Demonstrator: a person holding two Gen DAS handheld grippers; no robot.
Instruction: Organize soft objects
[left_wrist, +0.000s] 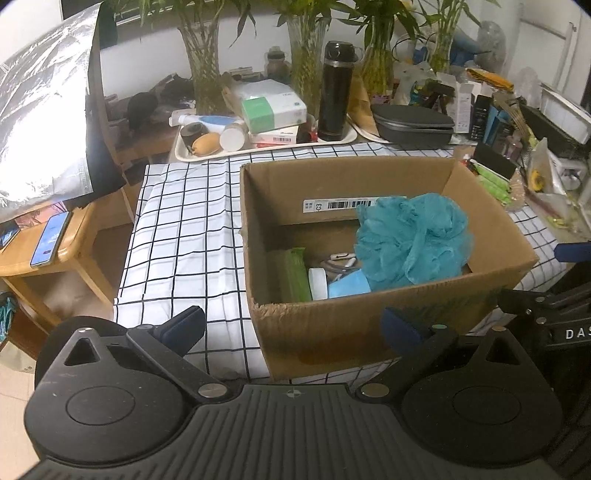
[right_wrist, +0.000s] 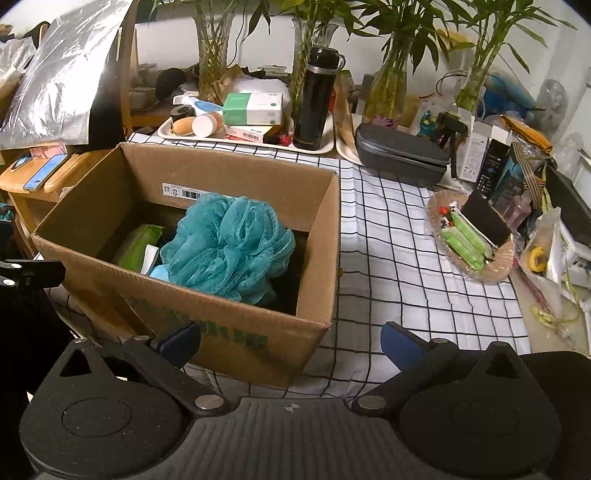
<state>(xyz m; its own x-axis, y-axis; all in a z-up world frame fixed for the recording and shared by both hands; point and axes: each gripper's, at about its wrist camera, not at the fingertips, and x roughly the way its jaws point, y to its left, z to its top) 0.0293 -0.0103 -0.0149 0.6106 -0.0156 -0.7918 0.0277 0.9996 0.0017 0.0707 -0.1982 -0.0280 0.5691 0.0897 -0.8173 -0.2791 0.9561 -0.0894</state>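
I was working over a crowded table under a black-checked white cloth (right_wrist: 388, 236), with vases of greenery and trays of clutter along the back. My left gripper (left_wrist: 293, 328) and right gripper (right_wrist: 290, 341) both hung with jaws spread wide and nothing between them, each short of the cardboard box's (left_wrist: 369, 332) near wall. Inside the box lay the teal mesh bath pouf (right_wrist: 231, 245), filling its right half, beside a green packet (left_wrist: 291, 273), a white-capped item and something pale blue. I judged the job well advanced, perhaps nearly done. On the right, well apart from the box, a wicker dish (right_wrist: 496, 267) held more green packets (right_wrist: 465, 240); whether those were still to be packed I couldn't say. The box floor under the pouf was hidden, and the small pieces behind the white cap were too tangled to name
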